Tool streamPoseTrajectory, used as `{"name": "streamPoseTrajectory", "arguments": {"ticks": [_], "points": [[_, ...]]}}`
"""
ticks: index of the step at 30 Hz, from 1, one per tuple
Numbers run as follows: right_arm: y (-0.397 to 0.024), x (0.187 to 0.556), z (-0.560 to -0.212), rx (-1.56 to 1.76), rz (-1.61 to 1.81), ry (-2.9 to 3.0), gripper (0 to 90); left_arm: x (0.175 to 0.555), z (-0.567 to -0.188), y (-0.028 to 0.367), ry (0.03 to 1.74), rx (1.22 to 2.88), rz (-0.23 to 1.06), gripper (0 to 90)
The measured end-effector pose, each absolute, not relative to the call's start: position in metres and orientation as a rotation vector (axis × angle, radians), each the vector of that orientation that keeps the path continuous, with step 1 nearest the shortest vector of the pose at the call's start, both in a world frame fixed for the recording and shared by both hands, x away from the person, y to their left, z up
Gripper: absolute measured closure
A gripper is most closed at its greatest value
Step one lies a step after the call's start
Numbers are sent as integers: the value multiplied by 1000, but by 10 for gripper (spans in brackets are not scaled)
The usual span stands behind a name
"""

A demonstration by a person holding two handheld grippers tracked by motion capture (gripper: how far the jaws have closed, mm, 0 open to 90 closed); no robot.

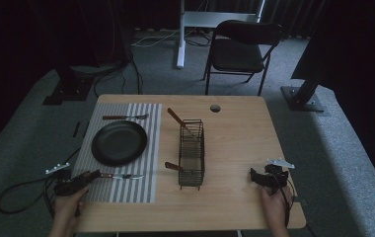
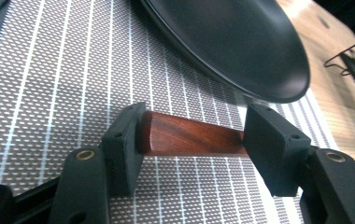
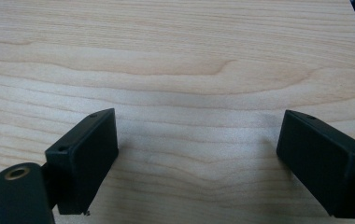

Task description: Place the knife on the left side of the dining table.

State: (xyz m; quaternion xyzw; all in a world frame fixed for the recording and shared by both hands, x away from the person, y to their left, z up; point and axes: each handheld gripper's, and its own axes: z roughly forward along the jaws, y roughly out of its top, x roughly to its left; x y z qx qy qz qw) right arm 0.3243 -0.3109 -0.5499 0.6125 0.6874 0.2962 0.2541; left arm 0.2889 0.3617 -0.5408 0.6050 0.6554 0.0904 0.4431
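A wooden-handled knife (image 2: 189, 138) is laid on the striped placemat (image 2: 49, 93) beside the black plate (image 2: 231, 42); left gripper (image 2: 192, 149) fingers released around its handle, right gripper (image 3: 199, 154) fingers spread, empty.

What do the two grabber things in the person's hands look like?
Both are black. The left gripper and the right gripper each end in two blocky black jaws with small screw holes and brass-coloured rivets at the joints. A pale three-cornered plate sits on top of each, and a dark cable trails away from each. No sleeves show on the person's forearms.
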Motion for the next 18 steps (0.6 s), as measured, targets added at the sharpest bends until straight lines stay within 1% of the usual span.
{"name": "streamPoseTrajectory", "arguments": {"ticks": [7, 10, 11, 12, 13, 14, 15, 16, 18], "points": [[-311, 324, -550, 1664, 805, 1867, 116, 294, -539, 357, 1646, 1544, 278, 380], [-311, 324, -550, 1664, 805, 1867, 116, 296, -538, 351, 1654, 1594, 353, 363], [-311, 324, -550, 1663, 805, 1868, 116, 296, -538, 351, 1654, 1594, 353, 357], [-311, 324, -550, 1663, 805, 1868, 116, 297, -536, 345, 1662, 1655, 419, 348], [-311, 324, -550, 1663, 805, 1868, 116, 297, -536, 345, 1662, 1655, 419, 338], [-311, 324, -550, 1663, 805, 1867, 116, 298, -536, 337, 1658, 1741, 507, 334], [-311, 324, -550, 1663, 805, 1867, 116, 298, -536, 337, 1658, 1741, 507, 314], [-311, 324, -550, 1663, 805, 1868, 116, 299, -535, 332, 1653, 1765, 540, 299], [-311, 324, -550, 1663, 805, 1867, 116, 300, -534, 330, 1649, 1783, 559, 298]]}}
